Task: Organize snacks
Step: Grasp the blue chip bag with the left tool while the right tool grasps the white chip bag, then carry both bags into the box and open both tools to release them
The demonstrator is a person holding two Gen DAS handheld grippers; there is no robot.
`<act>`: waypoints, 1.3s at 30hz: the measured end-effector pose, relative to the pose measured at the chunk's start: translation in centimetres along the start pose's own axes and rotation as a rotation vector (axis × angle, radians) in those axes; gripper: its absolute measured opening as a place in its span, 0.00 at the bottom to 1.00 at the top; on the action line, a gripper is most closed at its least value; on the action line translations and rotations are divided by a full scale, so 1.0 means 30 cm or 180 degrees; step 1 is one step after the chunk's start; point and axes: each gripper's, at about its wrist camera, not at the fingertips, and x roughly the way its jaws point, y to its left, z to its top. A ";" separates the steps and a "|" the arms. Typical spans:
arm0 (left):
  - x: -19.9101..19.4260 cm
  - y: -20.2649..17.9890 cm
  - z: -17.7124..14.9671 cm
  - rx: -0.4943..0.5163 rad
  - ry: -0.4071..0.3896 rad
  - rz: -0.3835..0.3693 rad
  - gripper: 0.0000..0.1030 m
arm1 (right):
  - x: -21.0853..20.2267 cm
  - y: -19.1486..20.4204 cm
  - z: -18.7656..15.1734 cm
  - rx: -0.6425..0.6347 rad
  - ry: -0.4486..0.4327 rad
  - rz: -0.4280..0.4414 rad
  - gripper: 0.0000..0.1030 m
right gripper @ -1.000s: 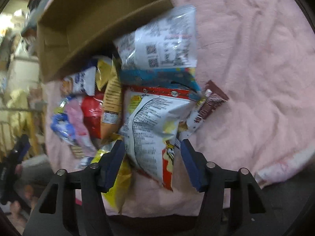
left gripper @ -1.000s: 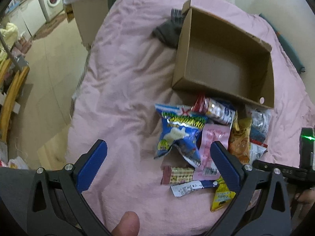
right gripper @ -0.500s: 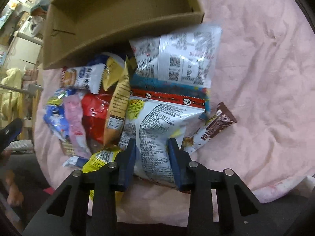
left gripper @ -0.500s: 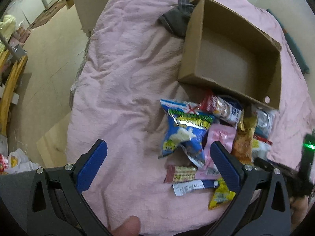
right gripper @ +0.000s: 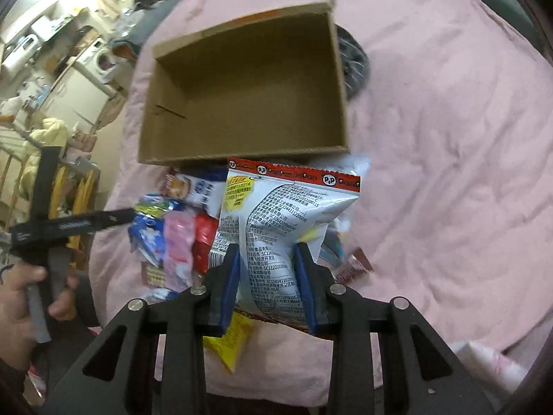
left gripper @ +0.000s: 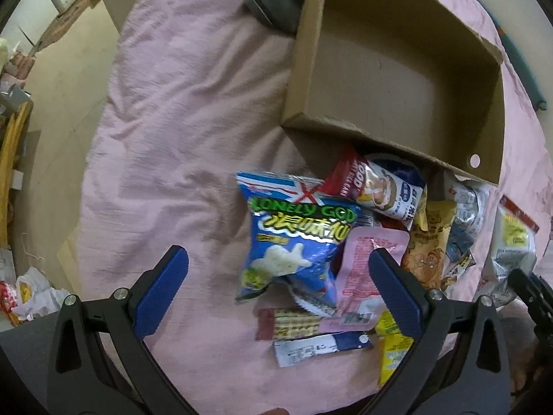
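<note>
A pink blanket (left gripper: pixel 179 110) covers a bed, and on it sits an open, empty cardboard box (right gripper: pixel 249 93) with a jumbled heap of snack packets lying just in front of its near wall. The right gripper (right gripper: pixel 268 276) is clamped on the lower part of a white chip bag with a red top strip (right gripper: pixel 276 214), its two blue pads pressing the bag's sides inward so the packet hangs raised above the heap. The step in hand appears to be carrying this bag into the box; to do it well, the grip should stay firm but not crush the puffy bag, and the bag should clear the box's near wall before being let go over the bare floor inside. The left gripper (left gripper: pixel 276 294) hangs over the heap with its jaws spread wide and nothing between the pads; a blue puffed-snack bag (left gripper: pixel 297 238) and a pink packet (left gripper: pixel 363 276) lie beneath it, untouched.
</note>
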 end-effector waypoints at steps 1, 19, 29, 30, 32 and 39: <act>0.012 -0.008 0.000 0.0019 0.0015 0.0008 1.00 | 0.014 0.007 0.006 -0.0011 0.0002 0.0006 0.32; 0.172 -0.024 0.006 0.0087 0.0267 0.0002 0.54 | 0.157 -0.006 0.019 0.0052 0.0095 0.0130 0.32; 0.065 0.000 -0.043 0.0077 0.0094 0.0191 0.48 | 0.142 -0.001 0.010 0.0025 0.0083 0.0008 0.32; 0.046 0.005 -0.047 0.0076 0.0054 0.0214 0.48 | 0.137 0.003 0.010 0.0006 0.0087 -0.0041 0.32; -0.003 0.010 -0.060 0.0097 -0.0071 0.0282 0.48 | 0.114 0.010 0.019 -0.0081 0.0092 -0.0218 0.32; -0.146 0.012 -0.036 0.0137 -0.0476 0.0304 0.48 | -0.003 0.035 0.089 -0.0362 -0.0138 -0.0719 0.32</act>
